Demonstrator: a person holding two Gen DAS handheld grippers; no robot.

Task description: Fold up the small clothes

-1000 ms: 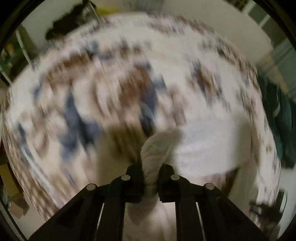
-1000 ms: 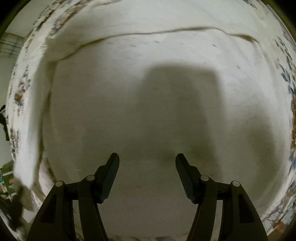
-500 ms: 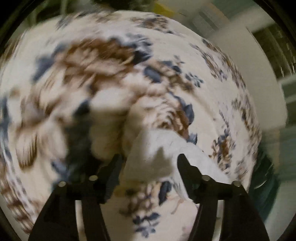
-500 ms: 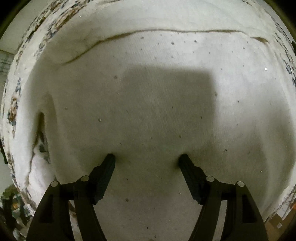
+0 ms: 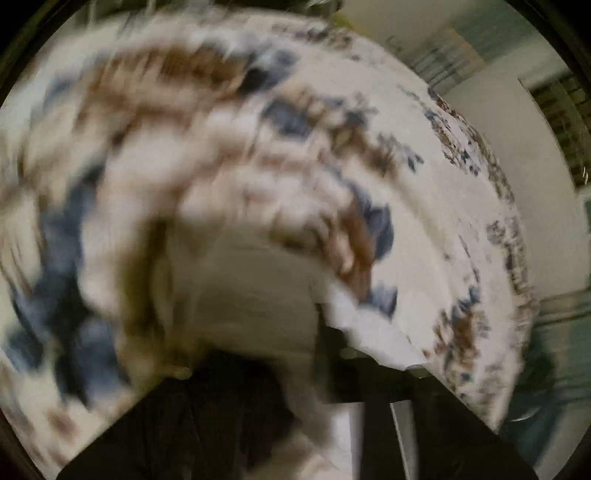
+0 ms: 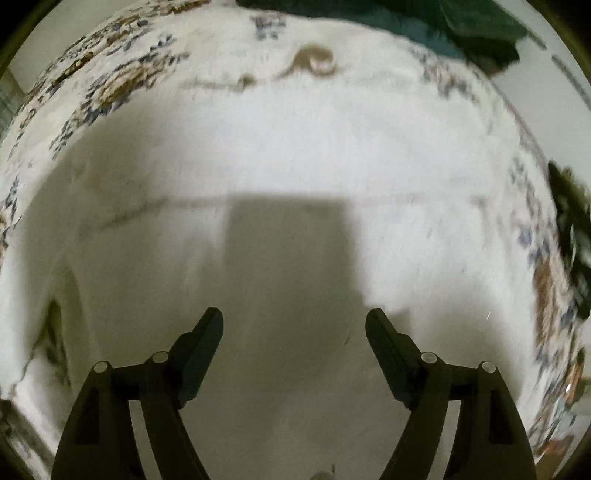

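Observation:
A white garment lies spread on a floral-patterned cloth. My right gripper is open and empty, just above the garment's lower middle, casting a square shadow on it. In the left wrist view everything is motion-blurred. A bunched white part of the garment lies in front of my left gripper and runs down between its dark fingers. The blur hides whether the jaws grip it.
The floral cloth covers the surface, with its edge at the right of the left wrist view. Dark green clothes lie at the far edge, and another dark item at the right. A pale wall stands beyond.
My left gripper went from shut on bunched white fabric to open half a second ago, and now swings fast over the cloth. My right gripper pulled back, showing more of the garment.

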